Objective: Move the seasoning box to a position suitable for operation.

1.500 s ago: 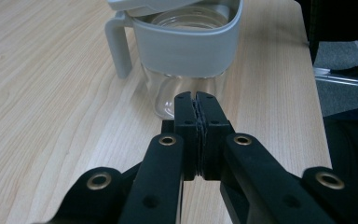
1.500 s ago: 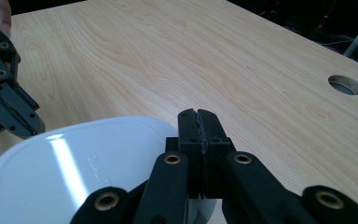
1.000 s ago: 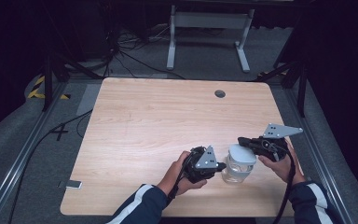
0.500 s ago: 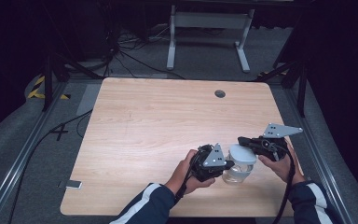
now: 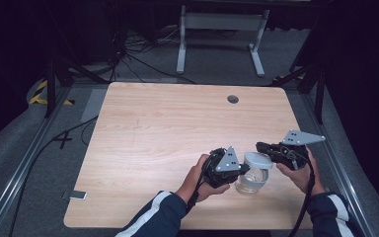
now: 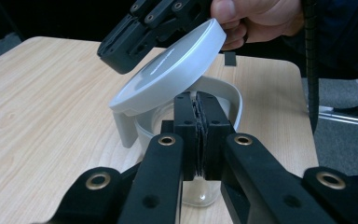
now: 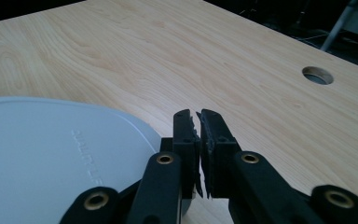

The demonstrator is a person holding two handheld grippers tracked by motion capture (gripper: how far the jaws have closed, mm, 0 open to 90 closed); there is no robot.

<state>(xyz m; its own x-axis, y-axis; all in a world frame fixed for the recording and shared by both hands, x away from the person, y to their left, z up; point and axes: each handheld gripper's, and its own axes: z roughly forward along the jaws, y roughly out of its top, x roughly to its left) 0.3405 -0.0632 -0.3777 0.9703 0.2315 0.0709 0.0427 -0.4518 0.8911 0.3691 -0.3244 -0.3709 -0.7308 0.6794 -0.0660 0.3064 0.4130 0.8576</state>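
lid (image 6: 168, 74), one jar (image 5: 251, 180), two grippers

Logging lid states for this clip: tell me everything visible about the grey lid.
The grey lid is round, flat-topped, matte plastic with faint embossed lettering and a side tab. It sits tilted, raised on one side off the clear container near the table's front right. The right gripper touches its upper surface.

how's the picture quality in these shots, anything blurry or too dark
High view: the table is evenly lit, the floor around it falls into near black. Left gripper view: the near fingers are soft, the white lid crisp. Right gripper view: the lid is blurred up close.
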